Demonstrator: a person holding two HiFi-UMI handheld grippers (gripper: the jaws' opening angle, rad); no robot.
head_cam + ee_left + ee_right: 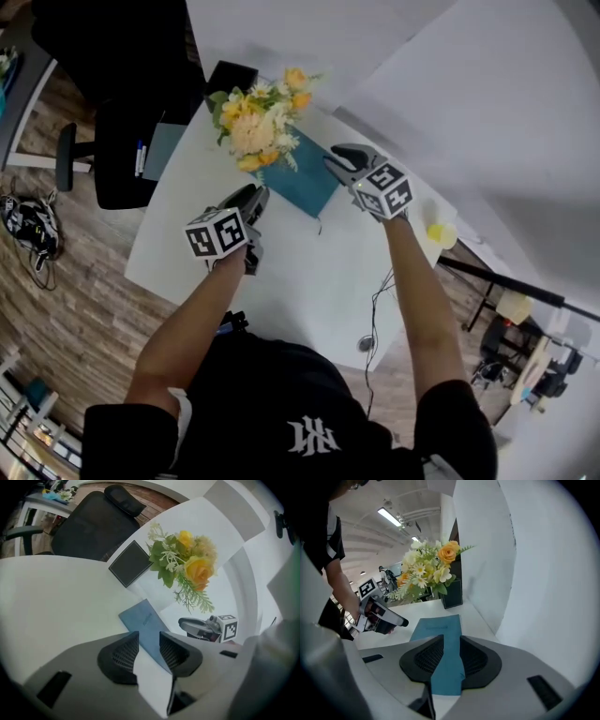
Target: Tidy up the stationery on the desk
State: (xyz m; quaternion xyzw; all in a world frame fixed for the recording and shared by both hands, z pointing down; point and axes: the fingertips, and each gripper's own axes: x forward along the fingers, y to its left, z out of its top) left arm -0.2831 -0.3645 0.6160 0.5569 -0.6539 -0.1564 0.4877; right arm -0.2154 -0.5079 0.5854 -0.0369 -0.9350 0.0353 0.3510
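A teal notebook (302, 185) lies flat on the white desk (309, 281), just in front of a bouquet of yellow and white flowers (258, 120). My left gripper (253, 199) hovers at the notebook's left corner, open, with nothing between its jaws. My right gripper (336, 157) hovers over the notebook's right edge, also open and empty. In the left gripper view the notebook (146, 621) shows through the gap of the left gripper (149, 645). In the right gripper view the notebook (438, 628) lies straight ahead of the right gripper (451, 649).
A black box (231, 75) stands behind the flowers at the desk's far corner. A small yellow object (441, 234) sits near the right edge. A thin cable (375, 295) runs across the near desk. A black office chair (122, 141) holding a grey pad and pens (141, 157) stands left.
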